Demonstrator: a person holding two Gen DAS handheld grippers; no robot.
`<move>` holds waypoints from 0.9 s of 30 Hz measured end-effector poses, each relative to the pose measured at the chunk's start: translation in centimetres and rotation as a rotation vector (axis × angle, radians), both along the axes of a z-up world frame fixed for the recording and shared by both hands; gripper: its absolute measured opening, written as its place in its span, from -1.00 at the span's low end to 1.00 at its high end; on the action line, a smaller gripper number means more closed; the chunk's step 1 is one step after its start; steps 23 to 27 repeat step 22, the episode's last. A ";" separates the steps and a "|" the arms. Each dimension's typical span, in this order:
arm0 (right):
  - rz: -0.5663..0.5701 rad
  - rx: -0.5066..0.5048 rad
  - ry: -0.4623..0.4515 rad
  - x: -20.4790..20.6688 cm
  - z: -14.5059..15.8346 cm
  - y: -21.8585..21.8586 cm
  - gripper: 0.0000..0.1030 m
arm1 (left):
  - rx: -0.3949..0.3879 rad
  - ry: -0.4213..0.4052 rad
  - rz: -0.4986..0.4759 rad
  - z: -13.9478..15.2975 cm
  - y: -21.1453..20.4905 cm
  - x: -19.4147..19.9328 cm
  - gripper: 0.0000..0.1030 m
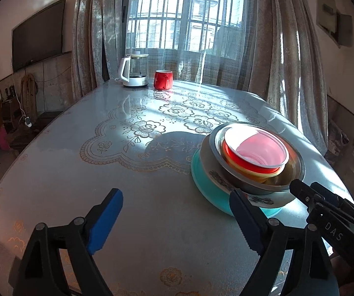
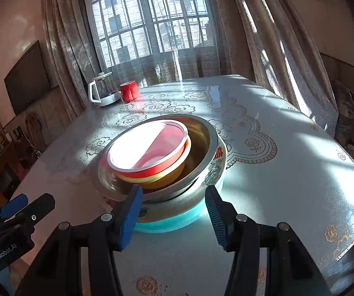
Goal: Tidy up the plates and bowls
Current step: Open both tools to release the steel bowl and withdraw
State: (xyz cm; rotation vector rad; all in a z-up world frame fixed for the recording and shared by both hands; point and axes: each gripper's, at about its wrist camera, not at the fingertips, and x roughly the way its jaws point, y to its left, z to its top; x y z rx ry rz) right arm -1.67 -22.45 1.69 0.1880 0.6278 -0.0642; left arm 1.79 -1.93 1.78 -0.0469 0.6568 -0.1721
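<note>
A stack of dishes stands on the table. A red bowl [image 1: 255,154] [image 2: 149,150] sits in a yellow bowl [image 2: 167,176], inside a steel bowl [image 1: 255,185] [image 2: 201,145], on a patterned white plate [image 2: 216,170] and a teal plate [image 1: 209,187] [image 2: 177,219]. My left gripper [image 1: 177,219] is open and empty, left of the stack. My right gripper [image 2: 174,212] is open, its fingers just in front of the stack's near rim; it also shows at the right of the left wrist view [image 1: 324,202].
A glass kettle [image 1: 135,70] [image 2: 103,91] and a red mug [image 1: 163,79] [image 2: 129,91] stand at the table's far side by the curtained window. The table [image 1: 103,172] has a lace-pattern cover. A TV hangs on the left wall.
</note>
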 end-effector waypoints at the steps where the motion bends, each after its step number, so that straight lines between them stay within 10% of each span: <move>1: 0.002 -0.007 -0.002 -0.1 0.0 0.3 0.04 | -0.002 0.000 -0.002 0.0 0.0 -0.1 0.76; 27: 0.024 -0.032 0.002 -0.1 -0.1 1.0 0.05 | 0.003 -0.042 -0.053 0.2 -0.7 -0.5 0.93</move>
